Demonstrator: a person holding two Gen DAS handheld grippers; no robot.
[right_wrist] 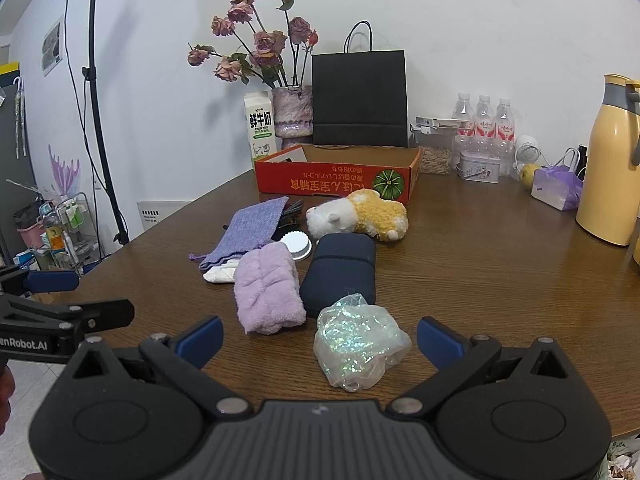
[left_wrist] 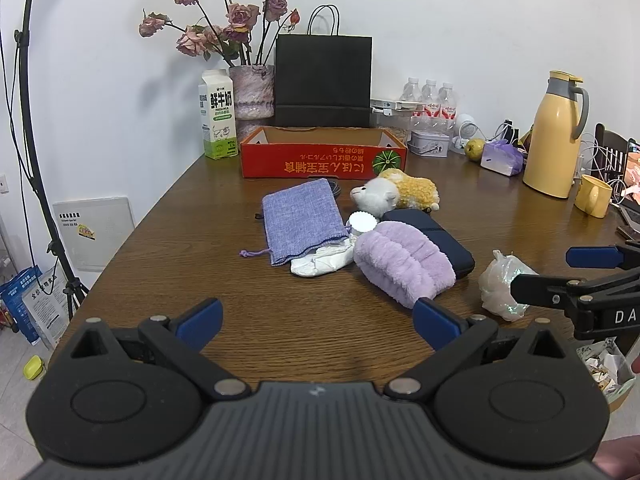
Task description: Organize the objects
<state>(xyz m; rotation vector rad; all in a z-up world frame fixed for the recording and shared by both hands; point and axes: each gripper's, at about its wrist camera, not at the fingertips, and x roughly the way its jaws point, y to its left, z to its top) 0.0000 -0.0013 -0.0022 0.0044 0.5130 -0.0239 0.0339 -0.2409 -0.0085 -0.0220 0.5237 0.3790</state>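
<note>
both tools are wide open and hold nothing. the right tool (right_wrist: 320,340) hovers low over the near edge of the worktop (right_wrist: 500,272), and the iridescent plastic bag (right_wrist: 360,350) lies on the wood just between its blue fingertips (right_wrist: 438,342), so this bag looks like the thing to take first. the left tool (left_wrist: 318,320) waits over bare wood, with the lilac fluffy cloth (left_wrist: 404,266) near its right finger.

the other loose things lie together in the middle: a purple drawstring pouch (left_wrist: 300,220), a dark blue case (right_wrist: 340,272) which touches the fluffy cloth, a small white round lid (right_wrist: 297,244), a crumpled white cloth (left_wrist: 320,262) that comes out from under the pouch, and a plush toy animal (right_wrist: 360,214). behind them stands the open red cardboard box (right_wrist: 340,180), probably the place for everything.

to do the grasp well, i would lower the right tool until the fingers are at both sides of the thick middle of the bag, then close slowly. the film is thin and slippery, so a pinch at the edge may slide off. lift straight up, carry it high over the case and the plush toy, and release inside the box, not on its wall.
</note>
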